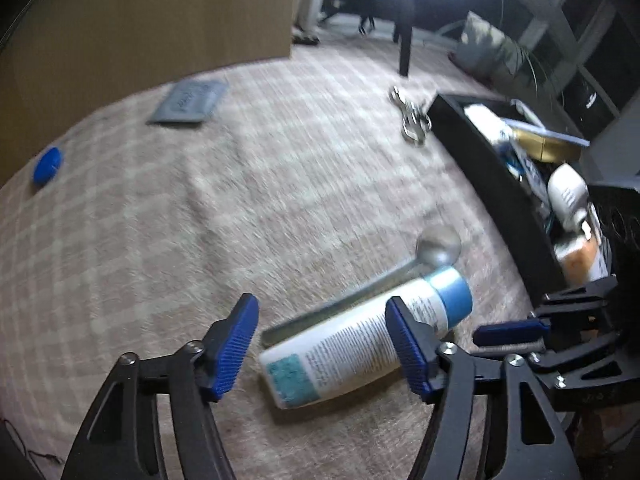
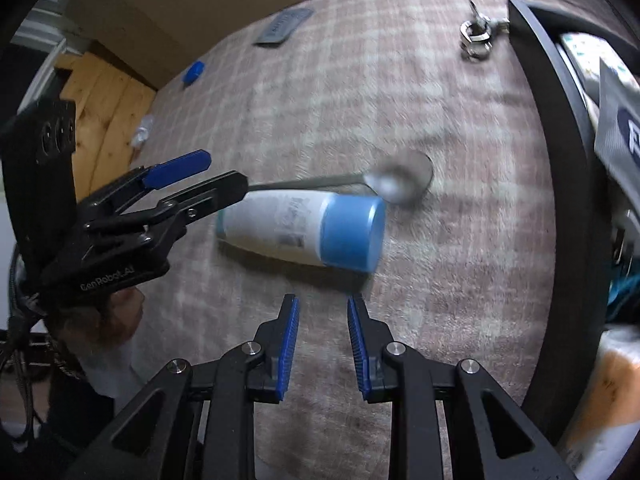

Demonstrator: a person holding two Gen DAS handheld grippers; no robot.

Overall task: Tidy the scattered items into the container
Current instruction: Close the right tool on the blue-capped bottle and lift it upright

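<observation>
Checked beige carpet point(image 1: 200, 240) covered the floor, with a cardboard box point(image 1: 140, 20) behind it. Black container point(image 1: 492, 168) sat at the right and already held several items, among them a white bottle point(image 1: 568, 192) and boxes, so the task was judged partly done.

Left on the carpet: white bottle with blue cap point(image 1: 360, 340), metal spoon point(image 1: 436, 248), metal clip cluster point(image 1: 412, 116) near the container's far corner, grey flat packet point(image 1: 188, 100), small blue cap point(image 1: 48, 166).

Bottle lay on its side, long axis roughly parallel to the spoon handle just behind it; cap end pointed toward the container, base toward the left gripper. Contact between bottle and spoon could not be settled.

Left gripper point(image 1: 320, 348): fingers spread wide, straddling the bottle's base end, not yet closed on it. Right gripper point(image 2: 322, 344): fingers narrowly apart, holding nothing, hovering near the cap end.
</observation>
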